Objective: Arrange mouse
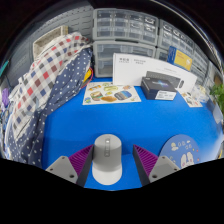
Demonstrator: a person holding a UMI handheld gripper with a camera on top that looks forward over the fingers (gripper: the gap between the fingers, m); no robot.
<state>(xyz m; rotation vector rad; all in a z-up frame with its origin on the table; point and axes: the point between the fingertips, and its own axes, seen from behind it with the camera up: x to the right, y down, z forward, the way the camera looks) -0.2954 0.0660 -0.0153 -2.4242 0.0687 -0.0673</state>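
A light grey computer mouse [107,158] lies on the blue table top [140,122], between my two fingers. My gripper [112,163] is open. The purple pads [79,160] stand on either side of the mouse with a strip of blue showing on each side. The mouse's rear end is hidden at the bottom between the fingers.
A checked and dotted cloth [45,85] hangs at the left. A leaflet [110,94] and a white box [138,68] with a dark device [160,85] lie beyond. Plastic drawer units [125,28] line the back. A round blue-white thing [184,150] lies right of the fingers.
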